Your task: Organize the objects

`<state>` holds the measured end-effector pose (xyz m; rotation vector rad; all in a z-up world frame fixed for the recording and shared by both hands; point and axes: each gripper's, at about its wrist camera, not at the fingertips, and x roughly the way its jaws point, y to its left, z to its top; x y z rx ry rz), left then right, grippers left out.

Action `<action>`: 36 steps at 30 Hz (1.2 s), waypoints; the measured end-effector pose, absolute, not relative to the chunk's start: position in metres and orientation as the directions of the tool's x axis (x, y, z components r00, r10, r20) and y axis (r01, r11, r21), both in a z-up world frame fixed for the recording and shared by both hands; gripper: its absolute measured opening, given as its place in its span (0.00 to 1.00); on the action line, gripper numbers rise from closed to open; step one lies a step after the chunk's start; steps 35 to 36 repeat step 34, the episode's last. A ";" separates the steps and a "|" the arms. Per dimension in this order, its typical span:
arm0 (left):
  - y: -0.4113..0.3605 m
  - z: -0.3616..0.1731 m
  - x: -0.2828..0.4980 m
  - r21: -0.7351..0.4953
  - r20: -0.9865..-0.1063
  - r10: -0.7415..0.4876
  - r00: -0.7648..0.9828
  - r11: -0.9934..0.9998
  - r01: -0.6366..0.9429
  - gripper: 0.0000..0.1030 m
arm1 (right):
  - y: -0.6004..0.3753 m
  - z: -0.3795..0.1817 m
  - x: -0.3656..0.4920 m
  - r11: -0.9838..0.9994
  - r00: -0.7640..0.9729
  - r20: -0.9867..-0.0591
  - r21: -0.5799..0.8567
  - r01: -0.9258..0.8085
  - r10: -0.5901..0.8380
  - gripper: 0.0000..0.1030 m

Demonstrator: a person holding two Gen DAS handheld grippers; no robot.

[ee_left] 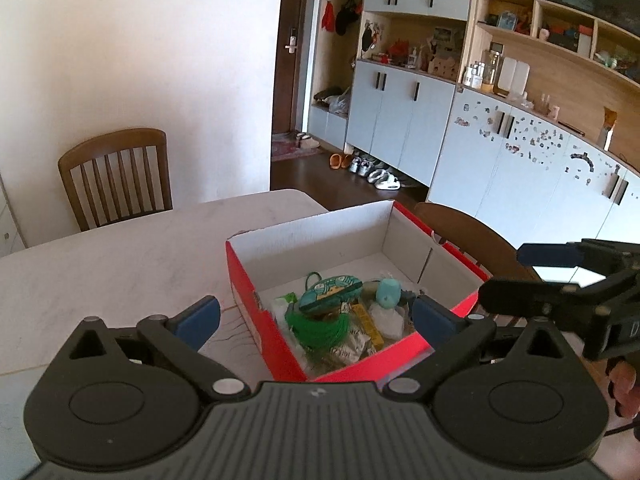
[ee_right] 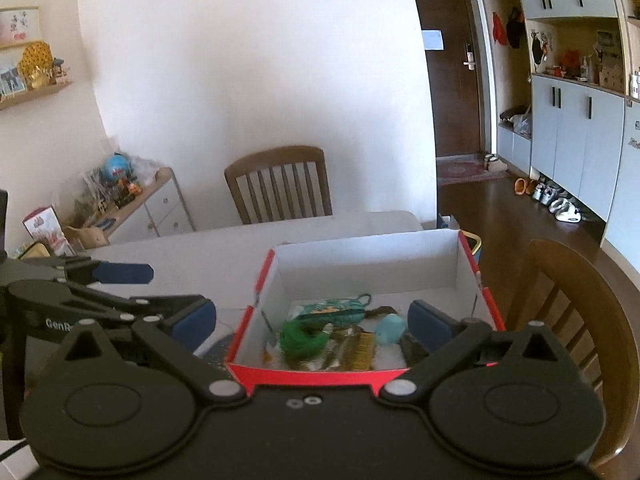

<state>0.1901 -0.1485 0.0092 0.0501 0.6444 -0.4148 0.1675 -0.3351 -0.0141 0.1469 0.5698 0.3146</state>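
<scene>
Red box [ee_left: 256, 300] lies lengthwise away; both grippers' fingers [ee_left: 198, 316] spread, empty.

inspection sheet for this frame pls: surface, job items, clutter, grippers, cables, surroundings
Surface: pale marble-look table, mostly bare.
Job's things: red shoebox, lid off, holding a green cord coil, teal pouch, light-blue toy, yellow packet and clear wrappers.
Clutter: nothing seen on the table outside the box.
Grippers: left gripper and right gripper both open, empty, hovering over the box's near end.
Cables: nothing seen.
Surroundings: wooden chairs, blue cabinets, shoes on floor.
</scene>
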 end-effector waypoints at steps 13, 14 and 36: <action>-0.124 0.005 0.166 -0.105 -0.596 -0.368 0.714 0.917 0.385 1.00 | -0.314 -0.016 0.142 0.953 0.801 -0.522 0.230 -0.199 0.293 0.99; -0.123 0.004 0.164 -0.107 -0.596 -0.369 0.713 0.917 0.385 1.00 | -0.313 -0.017 0.141 0.953 0.800 -0.524 0.231 -0.196 0.291 0.99; -0.110 0.003 0.154 -0.121 -0.579 -0.387 0.717 0.911 0.394 1.00 | -0.305 -0.025 0.122 0.962 0.805 -0.540 0.239 -0.132 0.244 0.99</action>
